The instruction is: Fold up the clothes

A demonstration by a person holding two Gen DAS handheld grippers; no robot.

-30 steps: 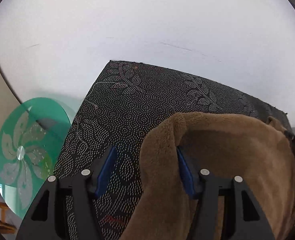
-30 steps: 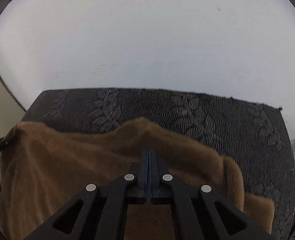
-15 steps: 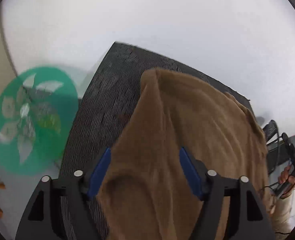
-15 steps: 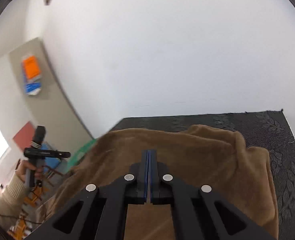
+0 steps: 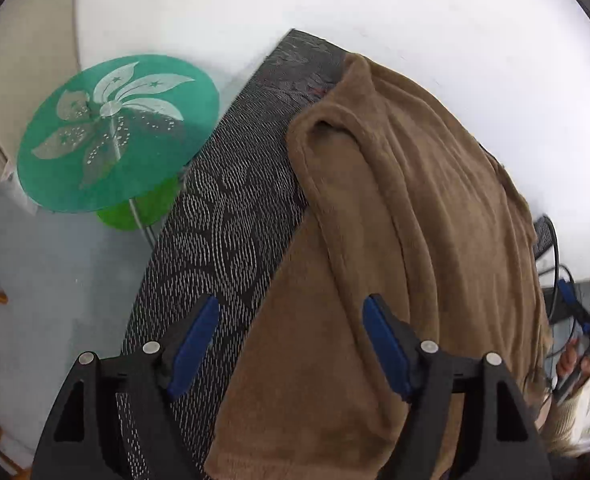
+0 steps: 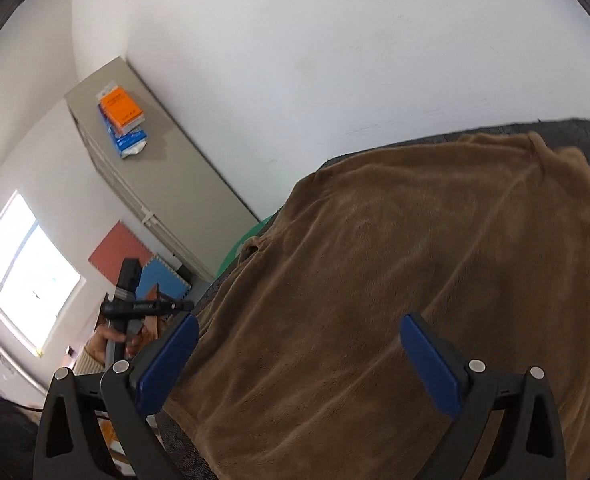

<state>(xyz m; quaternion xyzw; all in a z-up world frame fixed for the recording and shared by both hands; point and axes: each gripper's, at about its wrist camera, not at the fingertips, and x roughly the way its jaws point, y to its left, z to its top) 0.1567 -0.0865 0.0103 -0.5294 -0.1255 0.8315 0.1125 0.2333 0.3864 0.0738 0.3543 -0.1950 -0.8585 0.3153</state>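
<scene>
The brown fleece garment point(image 6: 395, 280) lies spread on the dark patterned tabletop point(image 5: 223, 216), beneath both sets of jaws. The right gripper point(image 6: 299, 360) is opening, nothing pinched; the left gripper point(image 5: 291, 344) stands open and empty. Its loose fold could slump, since nothing pins it.

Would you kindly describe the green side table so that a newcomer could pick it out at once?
Start from the big table under the dark patterned cloth with the brown fleece garment spread on it. Beside the cloth's edge, lower down against the white wall, stands the green side table. It is the only round, see-through green top here, printed with a white five-petal flower.
</scene>
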